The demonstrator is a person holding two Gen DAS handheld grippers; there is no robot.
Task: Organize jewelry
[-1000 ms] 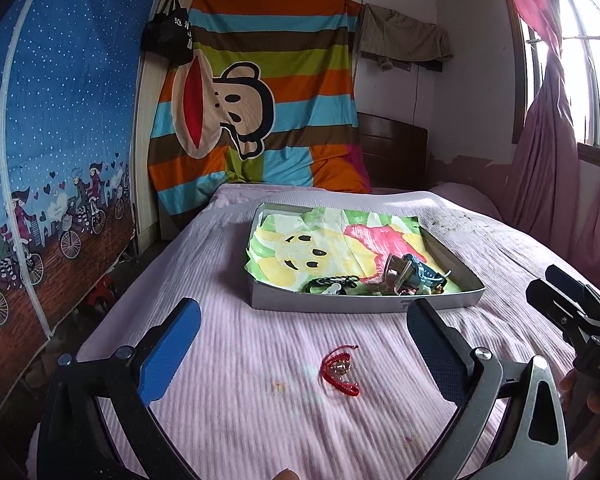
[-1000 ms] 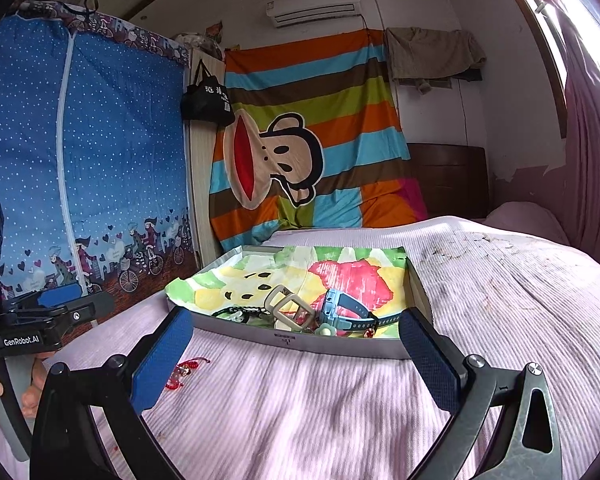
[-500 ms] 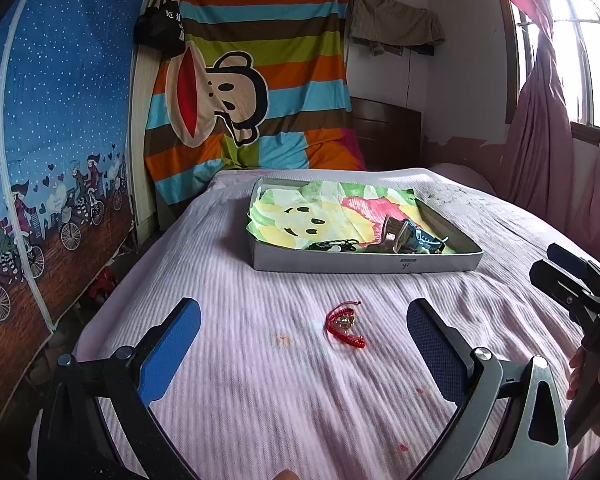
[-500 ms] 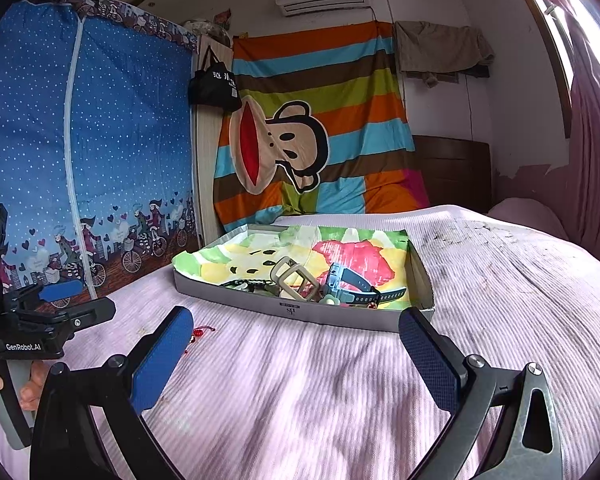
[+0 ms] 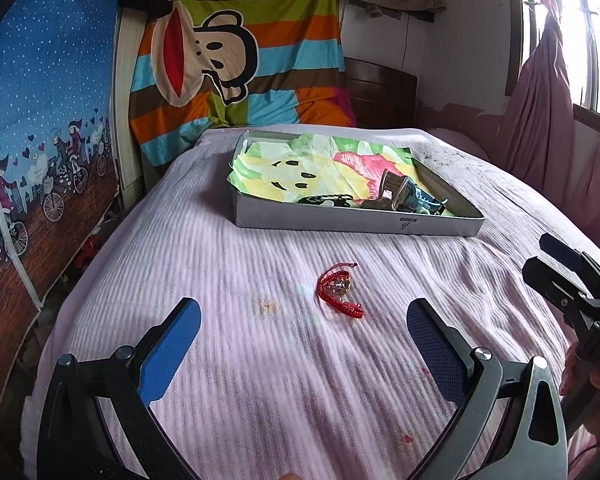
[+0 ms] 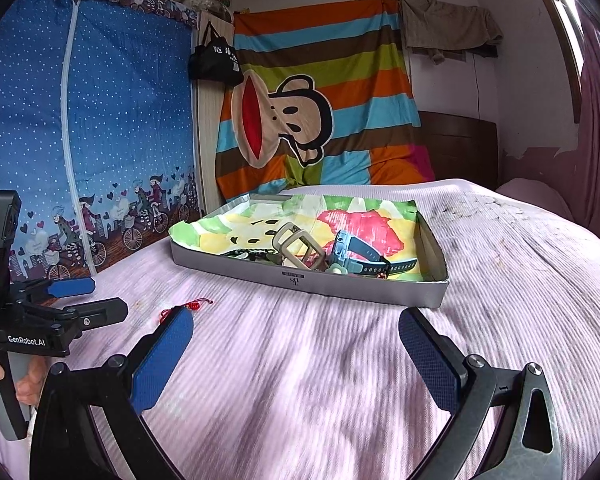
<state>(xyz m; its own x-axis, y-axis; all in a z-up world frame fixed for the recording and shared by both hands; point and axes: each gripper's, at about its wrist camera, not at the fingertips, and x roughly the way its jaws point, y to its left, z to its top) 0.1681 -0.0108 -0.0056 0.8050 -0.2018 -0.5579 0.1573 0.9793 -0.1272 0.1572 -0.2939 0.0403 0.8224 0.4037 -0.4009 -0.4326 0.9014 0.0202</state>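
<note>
Red braided cord bracelet (image 5: 339, 291) with a small gold-coloured charm lies loosely coiled on the pink ribbed bedspread (image 5: 220, 264), short of the grey cardboard tray (image 5: 356, 225), ahead between the left gripper's (image 5: 303, 345) spread blue-padded fingers. Right gripper (image 6: 296, 356) also gapes wide, empty.

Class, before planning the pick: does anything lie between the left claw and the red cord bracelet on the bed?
Nothing visible does. The left claw is open, and only bare pink bedspread lies between it and the red cord bracelet. The grey tray sits beyond.
</note>
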